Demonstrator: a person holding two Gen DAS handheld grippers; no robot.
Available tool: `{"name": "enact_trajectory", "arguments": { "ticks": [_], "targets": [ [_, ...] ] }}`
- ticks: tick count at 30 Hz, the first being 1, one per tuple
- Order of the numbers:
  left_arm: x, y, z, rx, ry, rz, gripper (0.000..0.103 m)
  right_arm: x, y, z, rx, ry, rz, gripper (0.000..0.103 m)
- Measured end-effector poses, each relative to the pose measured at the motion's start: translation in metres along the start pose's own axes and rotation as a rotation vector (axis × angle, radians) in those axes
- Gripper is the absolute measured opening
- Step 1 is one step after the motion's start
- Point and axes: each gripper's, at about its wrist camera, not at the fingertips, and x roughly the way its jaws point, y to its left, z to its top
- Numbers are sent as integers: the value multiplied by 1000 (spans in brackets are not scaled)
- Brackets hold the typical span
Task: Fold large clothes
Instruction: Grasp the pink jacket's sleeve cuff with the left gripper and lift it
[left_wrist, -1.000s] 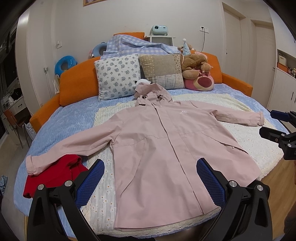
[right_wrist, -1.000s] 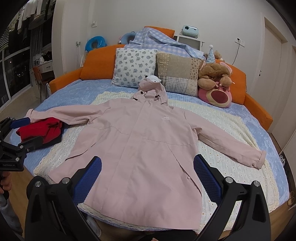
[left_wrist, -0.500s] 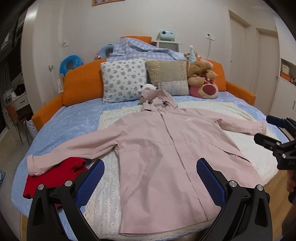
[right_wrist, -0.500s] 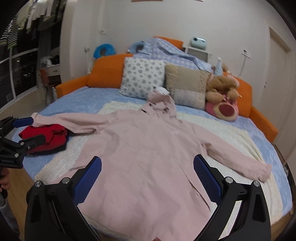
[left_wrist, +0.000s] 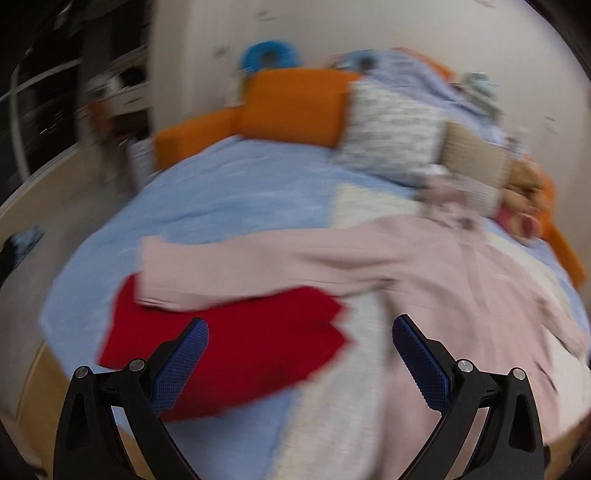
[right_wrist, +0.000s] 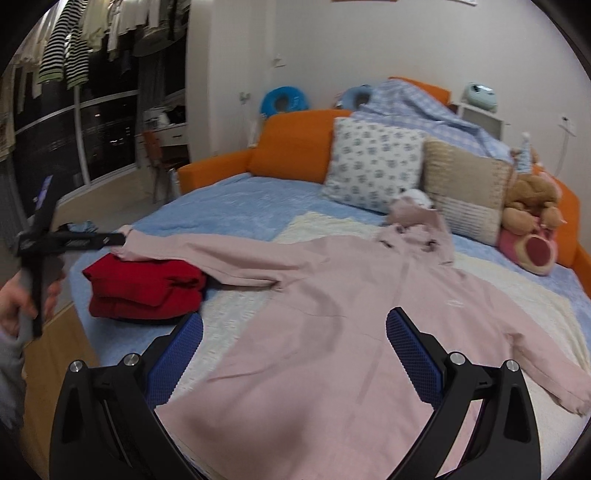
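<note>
The left gripper (right_wrist: 92, 239) hovers beside the cuff of the pink hooded jacket (right_wrist: 332, 332), jaws spread wide and empty. A folded red garment (right_wrist: 144, 288) lies under that sleeve. The jacket is spread flat on the round blue-sheeted bed (right_wrist: 236, 206). The right gripper (right_wrist: 295, 354), above its hem, gapes empty.

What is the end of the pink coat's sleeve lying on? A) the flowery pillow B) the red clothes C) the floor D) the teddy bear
B: the pink coat has its sleeve cuff draped over the folded red clothes near the bed's edge.
</note>
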Motion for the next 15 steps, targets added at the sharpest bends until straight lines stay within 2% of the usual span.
{"name": "enact_trajectory", "arguments": {
  "ticks": [3, 5, 7, 10, 15],
  "targets": [
    [33, 64, 19, -125, 45, 41, 101, 23, 15, 3, -11, 31, 40, 98],
    [55, 104, 28, -216, 80, 22, 101, 36, 20, 2, -12, 47, 64, 98],
    [76, 133, 34, -267, 108, 11, 101, 47, 22, -1, -11, 66, 79, 98],
    [104, 157, 37, -279, 160, 77, 101, 66, 22, -7, 1, 97, 100, 98],
    [136, 171, 43, -286, 201, 166, 101, 103, 26, -21, 3, 133, 119, 98]
  ]
}}
